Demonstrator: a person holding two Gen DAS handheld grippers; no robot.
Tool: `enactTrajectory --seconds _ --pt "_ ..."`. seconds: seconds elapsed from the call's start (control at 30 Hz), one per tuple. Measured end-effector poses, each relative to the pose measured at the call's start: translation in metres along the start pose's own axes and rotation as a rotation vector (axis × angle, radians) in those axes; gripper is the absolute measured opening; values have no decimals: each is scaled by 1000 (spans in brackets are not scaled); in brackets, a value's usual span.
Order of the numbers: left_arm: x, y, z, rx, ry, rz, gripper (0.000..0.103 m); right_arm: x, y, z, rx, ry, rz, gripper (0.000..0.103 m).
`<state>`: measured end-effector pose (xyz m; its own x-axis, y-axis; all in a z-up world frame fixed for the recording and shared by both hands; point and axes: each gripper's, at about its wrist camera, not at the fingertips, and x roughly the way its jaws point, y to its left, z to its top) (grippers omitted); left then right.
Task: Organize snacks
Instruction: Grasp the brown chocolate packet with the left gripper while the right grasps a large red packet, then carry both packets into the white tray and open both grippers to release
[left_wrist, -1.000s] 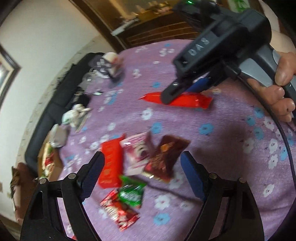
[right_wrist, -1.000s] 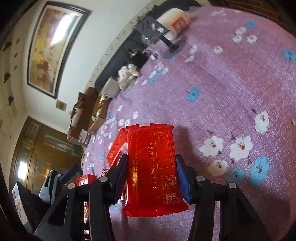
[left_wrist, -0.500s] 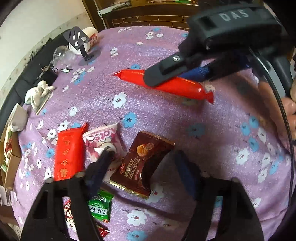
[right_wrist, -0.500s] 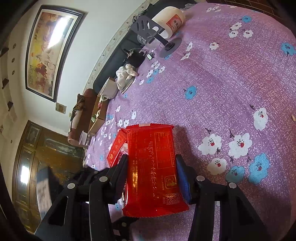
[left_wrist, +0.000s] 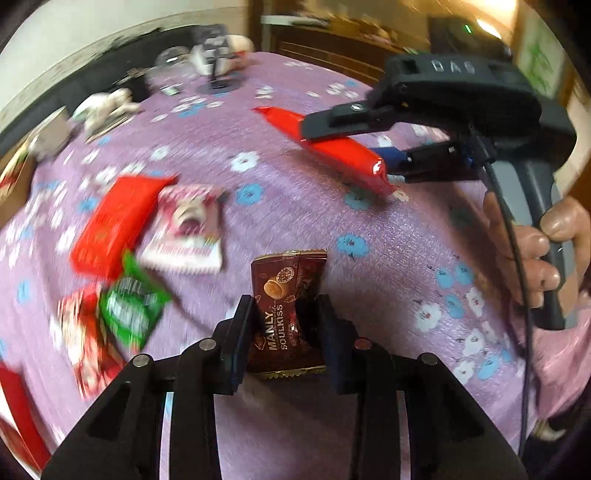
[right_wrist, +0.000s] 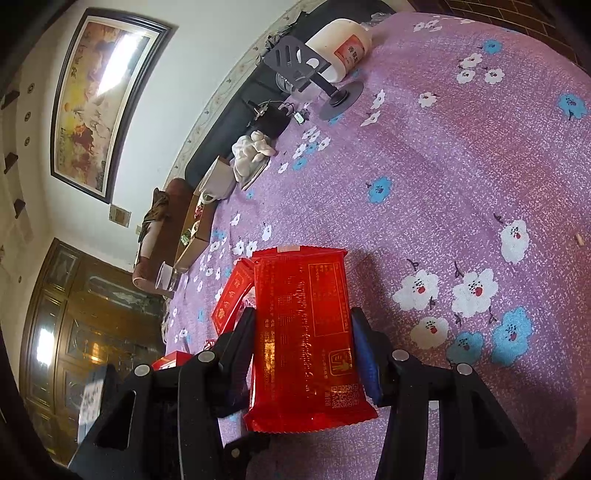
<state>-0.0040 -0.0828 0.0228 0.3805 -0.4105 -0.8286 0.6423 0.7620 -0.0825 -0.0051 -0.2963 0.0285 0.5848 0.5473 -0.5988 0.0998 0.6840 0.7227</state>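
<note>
My left gripper (left_wrist: 286, 306) points down at the purple flowered tablecloth (left_wrist: 406, 240). Its jaws are closing, and they pinch a brown chocolate snack packet (left_wrist: 286, 277) at its waist. To its left lie a flat red pack (left_wrist: 114, 218), a pink-and-white packet (left_wrist: 188, 229), a green packet (left_wrist: 129, 306) and a small red packet (left_wrist: 85, 343), all blurred. My right gripper (right_wrist: 303, 321) is shut on a long red snack pack (right_wrist: 306, 369) and holds it just above the cloth. In the left wrist view this red snack pack (left_wrist: 332, 147) sits in the right gripper (left_wrist: 343, 144) at upper right.
A person's hand (left_wrist: 535, 251) grips the right gripper's handle. Along the table's far edge stand a black phone stand (right_wrist: 295, 62), a white bottle lying on its side (right_wrist: 343, 44), a white figurine (right_wrist: 251, 151), an open cardboard box (right_wrist: 195, 229) and a glass (right_wrist: 166, 277).
My left gripper has rolled and dropped onto the brown packet, and its jaws have narrowed from wide apart to pinching it. The right gripper and its red pack have stayed still.
</note>
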Motion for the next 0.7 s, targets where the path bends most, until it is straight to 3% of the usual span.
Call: enactTrajectory --seconds 0.4,0.7 --pt "-93 22 -59 -211 -254 173 30 1 15 -6 -62 -24 65 51" --pt "-154 60 -107 -315 -342 326 31 11 53 -32 -93 -11 85 51"
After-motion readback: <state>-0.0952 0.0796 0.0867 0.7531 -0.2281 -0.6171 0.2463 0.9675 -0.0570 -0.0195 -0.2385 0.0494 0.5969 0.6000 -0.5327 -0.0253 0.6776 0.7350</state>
